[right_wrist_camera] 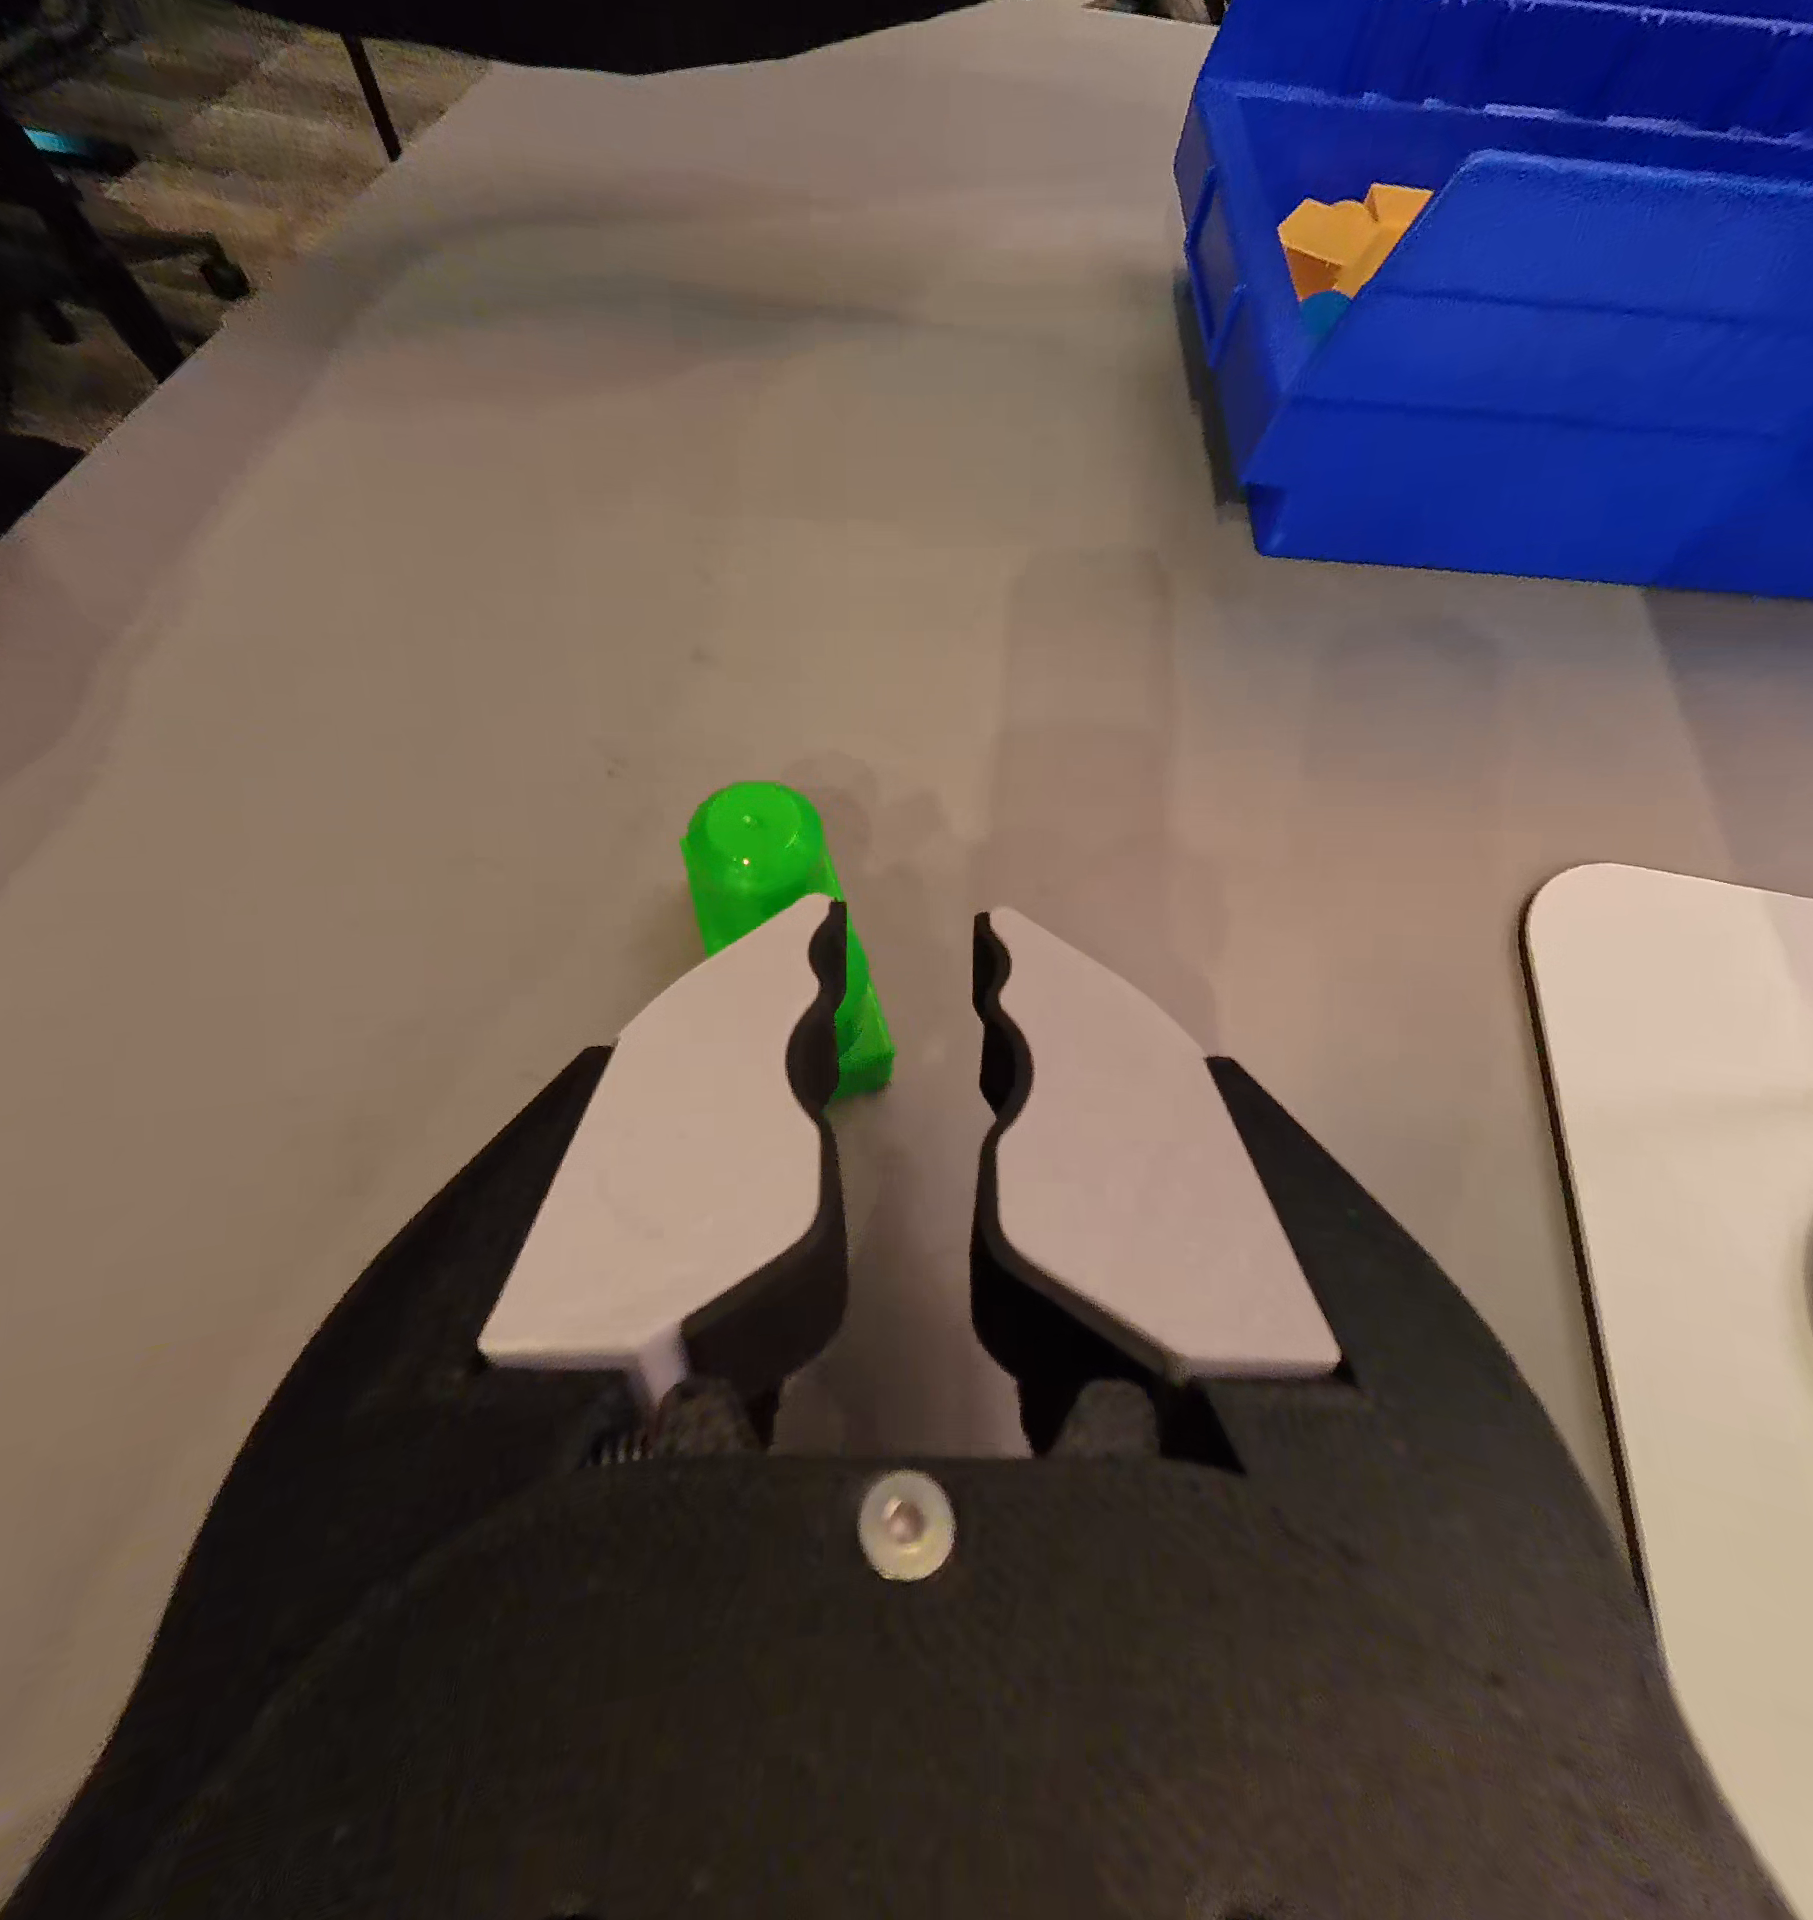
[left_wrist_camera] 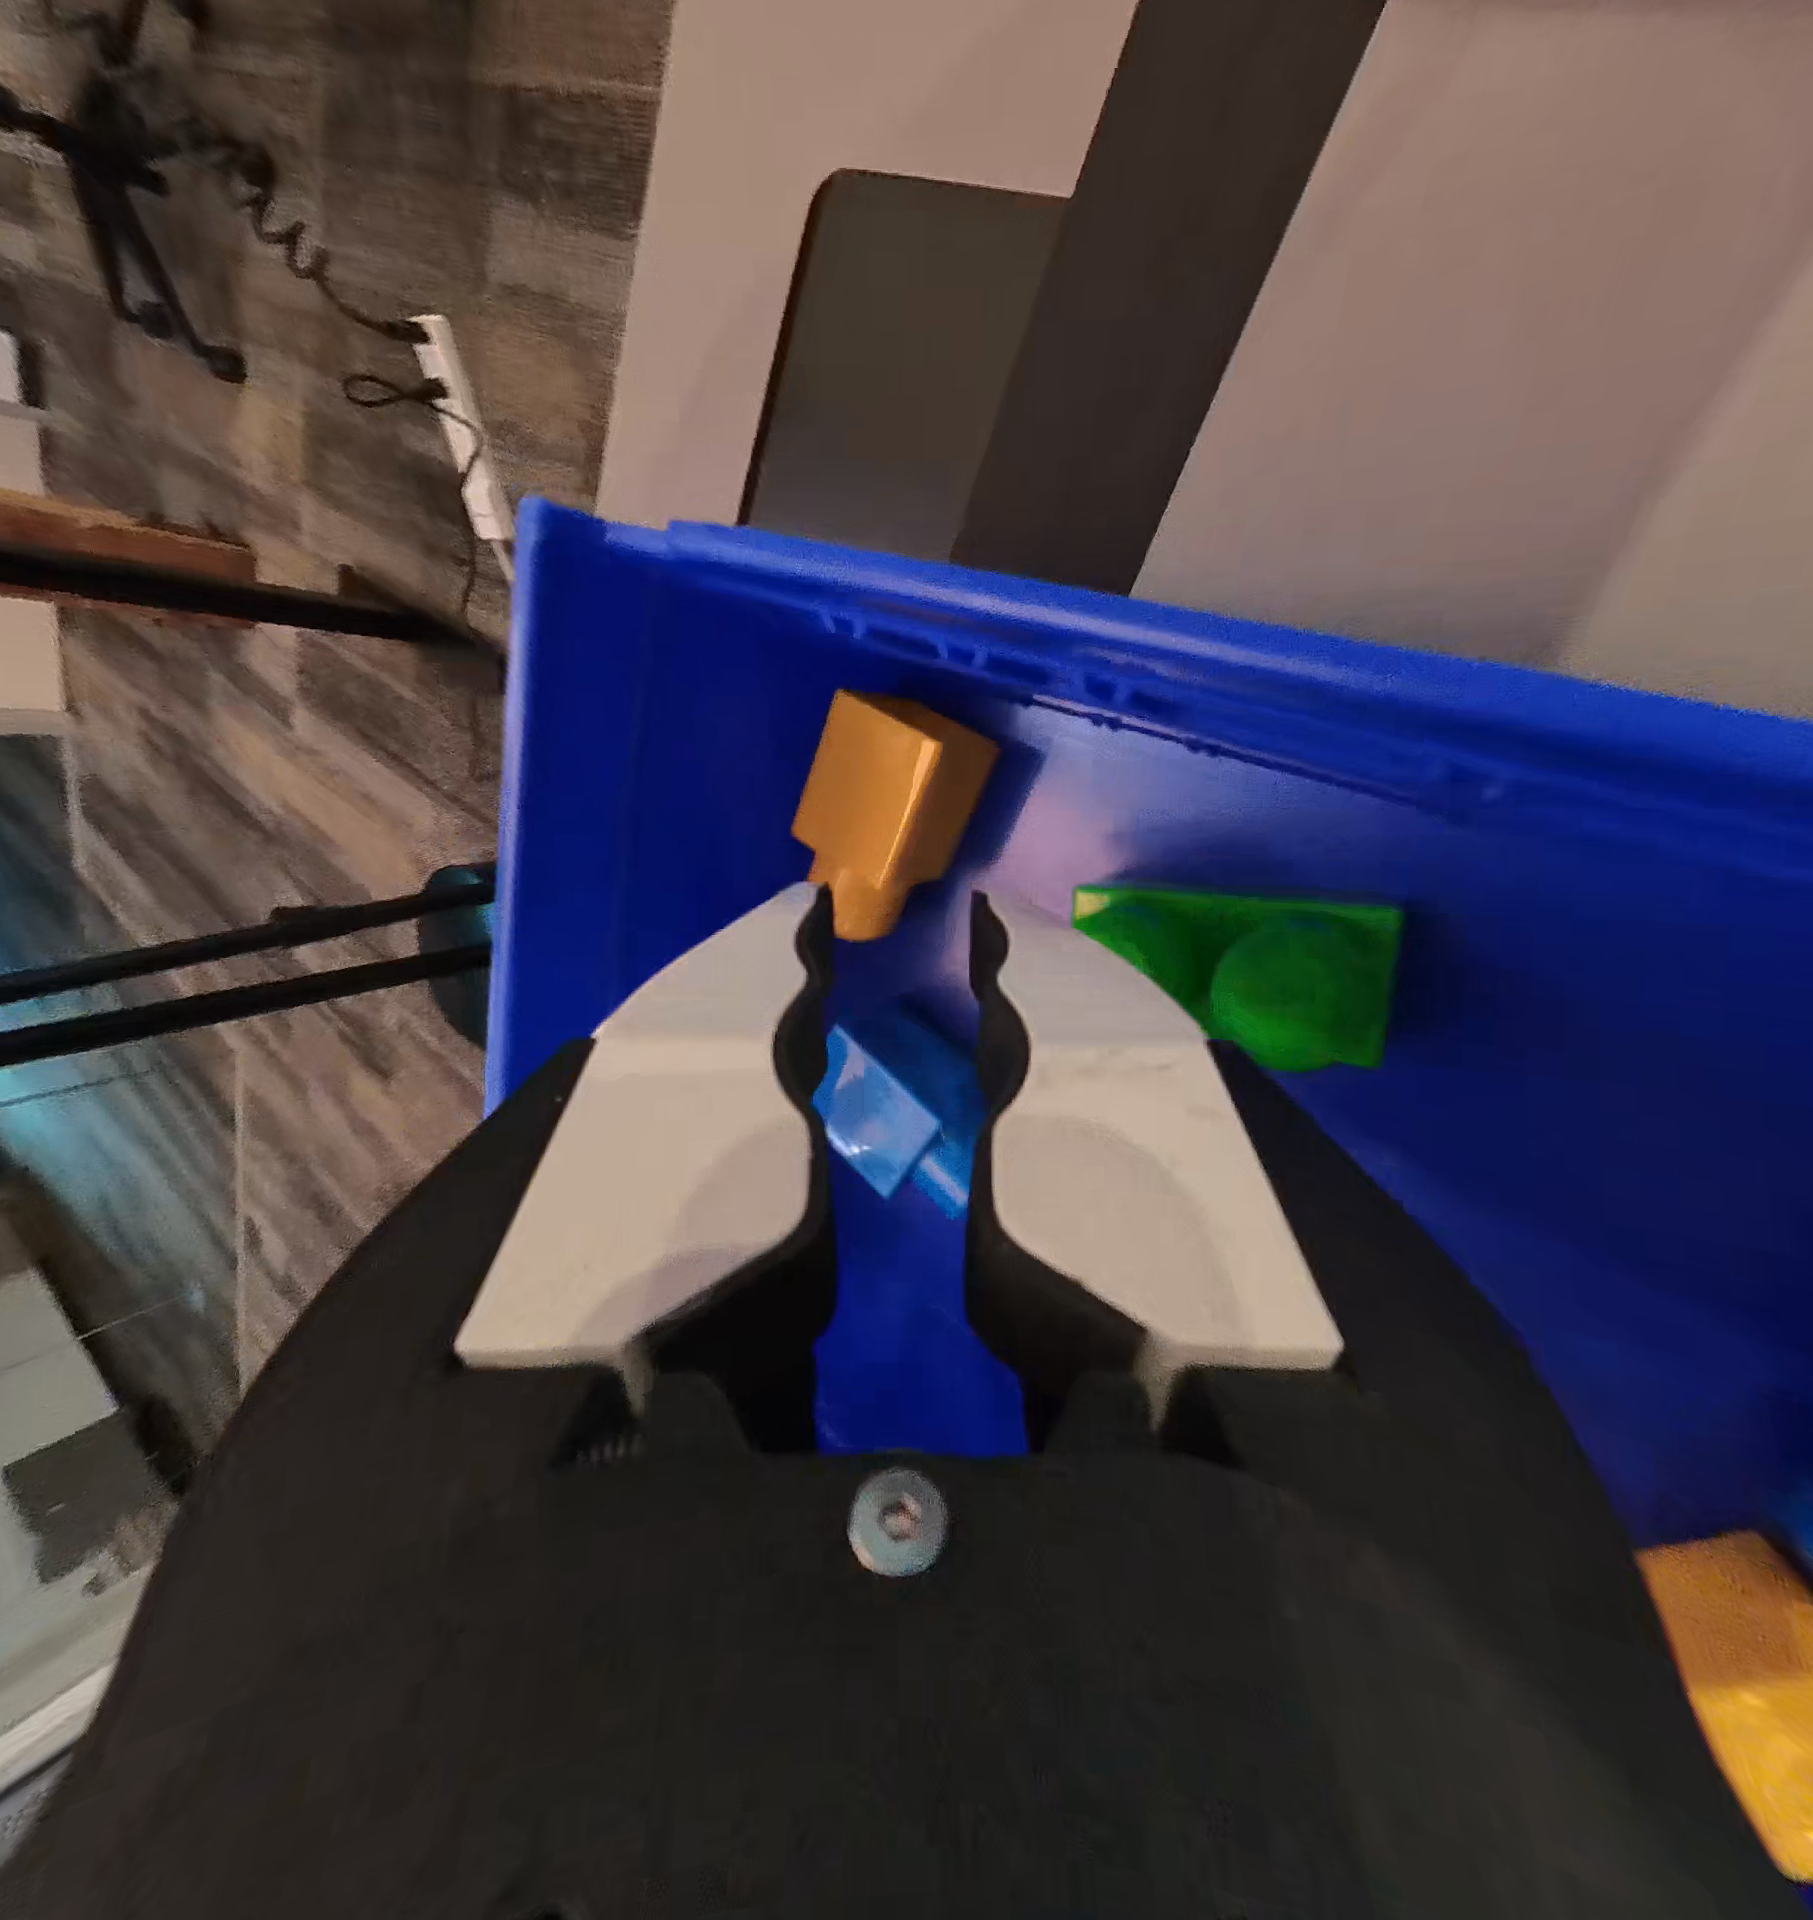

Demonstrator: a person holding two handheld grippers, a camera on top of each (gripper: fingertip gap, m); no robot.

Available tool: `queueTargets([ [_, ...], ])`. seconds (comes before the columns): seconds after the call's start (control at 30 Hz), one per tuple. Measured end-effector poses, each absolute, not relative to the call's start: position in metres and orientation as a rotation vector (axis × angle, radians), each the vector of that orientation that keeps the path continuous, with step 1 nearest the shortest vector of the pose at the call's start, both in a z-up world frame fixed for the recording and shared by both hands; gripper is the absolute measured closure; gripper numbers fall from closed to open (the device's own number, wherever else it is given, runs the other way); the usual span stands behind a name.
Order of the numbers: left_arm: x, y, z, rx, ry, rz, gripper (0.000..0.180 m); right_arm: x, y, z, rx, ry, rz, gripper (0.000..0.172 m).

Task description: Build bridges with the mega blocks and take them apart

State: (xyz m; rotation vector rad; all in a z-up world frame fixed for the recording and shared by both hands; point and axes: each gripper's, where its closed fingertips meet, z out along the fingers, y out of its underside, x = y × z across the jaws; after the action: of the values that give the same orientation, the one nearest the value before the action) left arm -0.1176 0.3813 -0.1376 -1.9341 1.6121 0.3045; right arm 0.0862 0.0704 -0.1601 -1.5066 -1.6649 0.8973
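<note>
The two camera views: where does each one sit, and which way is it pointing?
Left wrist view: rides on the left gripper, rolled sideways, looking into the blue bin at an orange block, green block and light-blue block; its own open fingers show.
Right wrist view: rides on the right gripper, looking down at the grey table and a green block; its open fingers show.
Shared: the blue bin and orange block.
</note>
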Motion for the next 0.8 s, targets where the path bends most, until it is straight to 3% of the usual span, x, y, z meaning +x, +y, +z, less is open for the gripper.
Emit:
queueTargets([
  [0.17, -0.113, 0.402, -0.167, -1.913, 1.729, 0.321, 0.152, 0.086, 0.071, -0.162, -1.509, -1.660, 0.922, 0.150],
  [0.33, -0.111, 0.416, -0.188, -1.930, 1.756, 0.330, 0.131, 0.088, 0.073, -0.162, -1.509, -1.655, 0.929, 0.150],
  [0.6, -0.107, 0.415, -0.189, -1.974, 1.733, 0.212, 0.128, 0.088, 0.072, -0.163, -1.510, -1.661, 0.937, 0.152],
  [0.8, -0.116, 0.370, -0.176, -2.057, 1.797, 0.053, 0.159, 0.089, 0.070, -0.163, -1.506, -1.668, 0.938, 0.152],
])
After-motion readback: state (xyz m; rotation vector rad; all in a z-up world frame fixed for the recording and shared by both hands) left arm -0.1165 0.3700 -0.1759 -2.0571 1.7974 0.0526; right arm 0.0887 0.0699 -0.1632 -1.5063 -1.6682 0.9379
